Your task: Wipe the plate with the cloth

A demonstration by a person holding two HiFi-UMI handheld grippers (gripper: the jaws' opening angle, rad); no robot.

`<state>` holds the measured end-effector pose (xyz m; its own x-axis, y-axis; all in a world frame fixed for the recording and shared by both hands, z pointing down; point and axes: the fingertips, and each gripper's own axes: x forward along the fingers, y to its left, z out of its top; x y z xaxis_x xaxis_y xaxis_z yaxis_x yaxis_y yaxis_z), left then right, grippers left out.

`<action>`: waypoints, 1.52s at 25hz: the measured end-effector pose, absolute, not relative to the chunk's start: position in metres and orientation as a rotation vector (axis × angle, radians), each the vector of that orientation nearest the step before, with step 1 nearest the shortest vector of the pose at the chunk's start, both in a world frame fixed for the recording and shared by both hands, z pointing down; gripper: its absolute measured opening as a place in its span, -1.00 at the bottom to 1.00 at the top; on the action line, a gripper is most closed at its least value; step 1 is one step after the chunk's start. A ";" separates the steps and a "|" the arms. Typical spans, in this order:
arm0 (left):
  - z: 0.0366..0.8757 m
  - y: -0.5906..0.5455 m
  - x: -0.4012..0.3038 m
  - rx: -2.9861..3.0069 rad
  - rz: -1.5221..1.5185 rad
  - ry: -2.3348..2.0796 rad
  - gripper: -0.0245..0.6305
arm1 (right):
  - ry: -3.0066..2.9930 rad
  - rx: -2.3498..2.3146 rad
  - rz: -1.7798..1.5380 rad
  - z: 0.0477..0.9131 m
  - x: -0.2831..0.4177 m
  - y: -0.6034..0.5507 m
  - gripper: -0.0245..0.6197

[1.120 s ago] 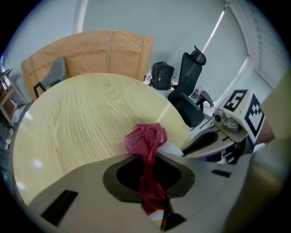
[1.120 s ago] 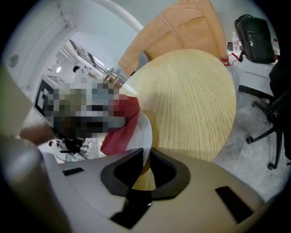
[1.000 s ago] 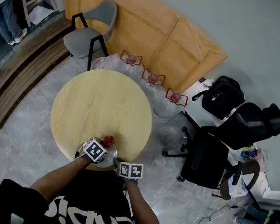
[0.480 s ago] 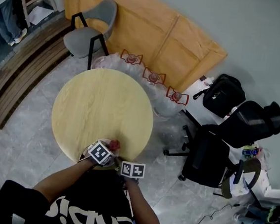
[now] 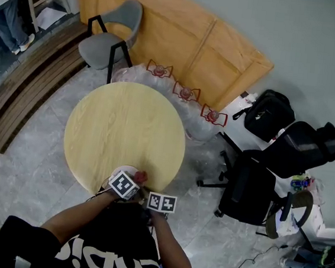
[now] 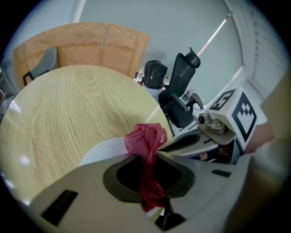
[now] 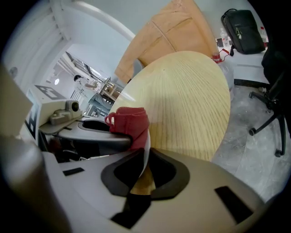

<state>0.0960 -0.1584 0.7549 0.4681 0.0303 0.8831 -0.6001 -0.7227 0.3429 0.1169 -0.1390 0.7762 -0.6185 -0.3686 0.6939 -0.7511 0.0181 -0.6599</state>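
In the head view, we see the plate (image 5: 123,171) at the near edge of the round table (image 5: 121,125), with the left gripper (image 5: 128,183) and right gripper (image 5: 153,199) over it. In the left gripper view, we find the jaws clamped on the red cloth (image 6: 145,141), which bunches over the white plate just beyond. In the right gripper view, we see the jaws closing on the plate's thin rim, with the cloth on the plate's left.

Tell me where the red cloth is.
Left gripper view: the red cloth is pinched by the left gripper, bunched against the white plate at the near edge of the round table.
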 end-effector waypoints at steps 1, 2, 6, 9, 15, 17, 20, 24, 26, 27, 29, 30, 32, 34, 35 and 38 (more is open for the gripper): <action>0.753 -0.156 0.098 2.075 1.255 -0.460 -0.72 | -1.975 1.150 1.632 0.776 0.117 -0.139 -0.75; 0.750 -0.154 0.102 2.081 1.235 -0.445 -0.72 | -1.977 1.152 1.630 0.776 0.117 -0.140 -0.75; 0.746 -0.150 0.104 2.090 1.222 -0.433 -0.72 | -1.977 1.162 1.593 0.777 0.117 -0.140 -0.75; 0.749 -0.151 0.098 2.083 1.237 -0.465 -0.72 | -1.974 1.176 1.552 0.776 0.117 -0.140 -0.75; 0.747 -0.137 0.099 2.069 1.193 -0.430 -0.72 | -1.965 1.212 1.507 0.777 0.118 -0.143 -0.75; 0.747 -0.133 0.096 2.068 1.198 -0.429 -0.72 | -1.961 1.217 1.488 0.777 0.118 -0.144 -0.75; 0.748 -0.126 0.092 2.063 1.204 -0.418 -0.72 | -1.959 1.223 1.458 0.777 0.118 -0.145 -0.75; 0.749 -0.117 0.084 2.055 1.218 -0.401 -0.72 | -1.955 1.237 1.434 0.777 0.117 -0.146 -0.75; 0.749 -0.113 0.078 2.046 1.218 -0.399 -0.72 | -1.956 1.238 1.425 0.776 0.117 -0.147 -0.75; 0.750 -0.112 0.076 2.044 1.213 -0.400 -0.72 | -1.955 1.238 1.423 0.776 0.117 -0.147 -0.75; 0.751 -0.111 0.069 2.035 1.196 -0.407 -0.72 | -1.953 1.238 1.421 0.777 0.116 -0.147 -0.75; 0.751 -0.112 0.065 2.027 1.185 -0.415 -0.72 | -1.950 1.238 1.422 0.777 0.116 -0.147 -0.75; 0.750 -0.115 0.055 2.009 1.167 -0.435 -0.72 | -1.948 1.238 1.425 0.777 0.115 -0.148 -0.75; 0.750 -0.118 0.045 1.999 1.162 -0.456 -0.72 | -1.952 1.235 1.424 0.776 0.114 -0.149 -0.75; 0.751 -0.119 0.040 1.997 1.162 -0.466 -0.72 | -1.954 1.232 1.421 0.776 0.114 -0.148 -0.75; 0.752 -0.122 0.027 1.988 1.159 -0.499 -0.72 | -1.958 1.225 1.412 0.777 0.115 -0.147 -0.75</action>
<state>0.0266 -0.1218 0.7518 0.5104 0.0434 0.8588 -0.6535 -0.6295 0.4203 0.1146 -0.1471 0.7766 -0.5162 -0.4045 0.7549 -0.8440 0.0906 -0.5286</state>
